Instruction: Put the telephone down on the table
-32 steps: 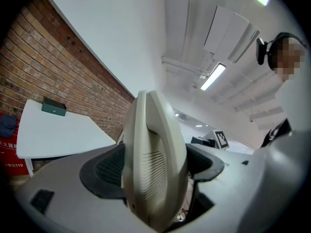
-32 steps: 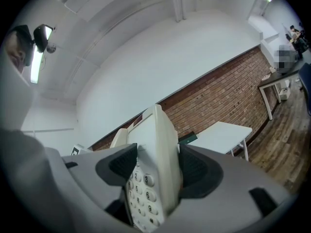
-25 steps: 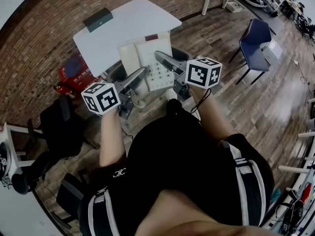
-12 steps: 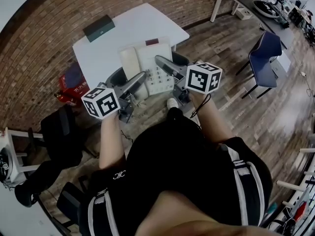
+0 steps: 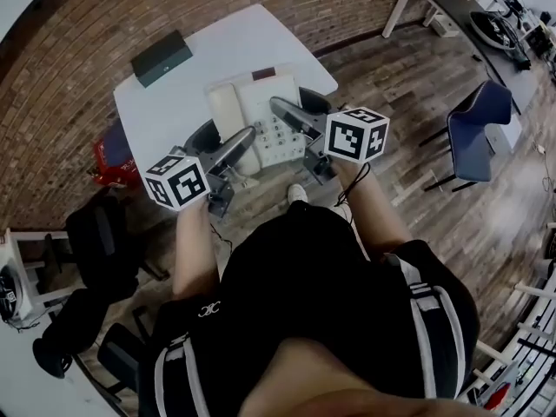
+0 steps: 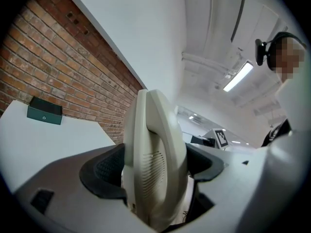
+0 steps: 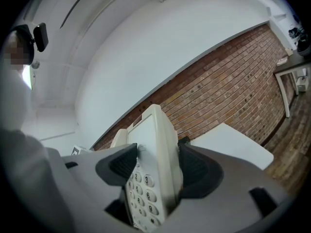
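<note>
A cream desk telephone (image 5: 261, 111) with a keypad and a handset on its left side hangs in the air near the front edge of a white table (image 5: 187, 85). My left gripper (image 5: 248, 142) is shut on the telephone's handset side (image 6: 153, 169). My right gripper (image 5: 280, 109) is shut on the telephone's keypad side (image 7: 150, 178), where the number keys show between the pads. Both grippers hold the telephone between them, over the table's near edge. In the right gripper view the table (image 7: 233, 140) lies beyond the telephone.
A dark green box (image 5: 161, 56) lies at the table's far left, also seen as a box (image 6: 44, 113) in the left gripper view. A brick wall (image 5: 78, 42) runs behind. A blue chair (image 5: 478, 124) stands at the right, dark bags (image 5: 100, 241) at the left.
Both grippers and the telephone kept their grip. The table has shifted down and left in the head view, so the telephone now overlaps it more.
</note>
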The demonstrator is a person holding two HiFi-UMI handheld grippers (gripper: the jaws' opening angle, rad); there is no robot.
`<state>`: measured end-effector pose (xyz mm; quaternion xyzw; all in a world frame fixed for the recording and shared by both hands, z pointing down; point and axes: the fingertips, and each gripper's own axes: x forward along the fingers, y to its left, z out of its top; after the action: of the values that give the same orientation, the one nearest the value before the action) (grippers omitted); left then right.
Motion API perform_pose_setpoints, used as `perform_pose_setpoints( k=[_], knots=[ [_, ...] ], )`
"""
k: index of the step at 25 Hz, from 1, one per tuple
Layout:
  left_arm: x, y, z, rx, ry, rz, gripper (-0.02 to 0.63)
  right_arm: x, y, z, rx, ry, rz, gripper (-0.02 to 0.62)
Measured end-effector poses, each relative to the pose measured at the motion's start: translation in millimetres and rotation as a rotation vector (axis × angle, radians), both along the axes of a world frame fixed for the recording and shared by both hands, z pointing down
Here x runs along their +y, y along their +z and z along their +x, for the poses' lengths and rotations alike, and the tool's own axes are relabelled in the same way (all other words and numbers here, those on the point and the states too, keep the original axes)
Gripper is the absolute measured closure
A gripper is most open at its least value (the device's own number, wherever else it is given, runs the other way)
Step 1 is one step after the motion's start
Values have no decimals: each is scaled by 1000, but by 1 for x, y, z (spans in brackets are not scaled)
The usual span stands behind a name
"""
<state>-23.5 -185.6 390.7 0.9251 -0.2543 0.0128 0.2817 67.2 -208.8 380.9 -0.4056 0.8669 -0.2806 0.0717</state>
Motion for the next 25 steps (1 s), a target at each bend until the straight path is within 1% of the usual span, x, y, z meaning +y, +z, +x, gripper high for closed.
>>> perform_pose_setpoints(
  k=[6,11,14,18,21,25],
  knots=[
    [-72,10,31,-10,-73,-54,212,-81,9,28,15,-87,-35,364],
    [-127,25,42,-24,-137,-111,213,-142,27,36,11,-162,-86,364],
    [-154,38,43,-25,-169,-150,213,-173,39,35,24,-208,-116,364],
    [-189,64,35,-11,-201,-230,213,-212,66,26,37,-261,-181,364],
    [-214,86,28,-4,-212,-289,213,-239,90,19,44,-276,-242,364],
    [-247,113,20,-9,-214,-345,213,-273,119,9,37,-288,-306,364]
  ],
)
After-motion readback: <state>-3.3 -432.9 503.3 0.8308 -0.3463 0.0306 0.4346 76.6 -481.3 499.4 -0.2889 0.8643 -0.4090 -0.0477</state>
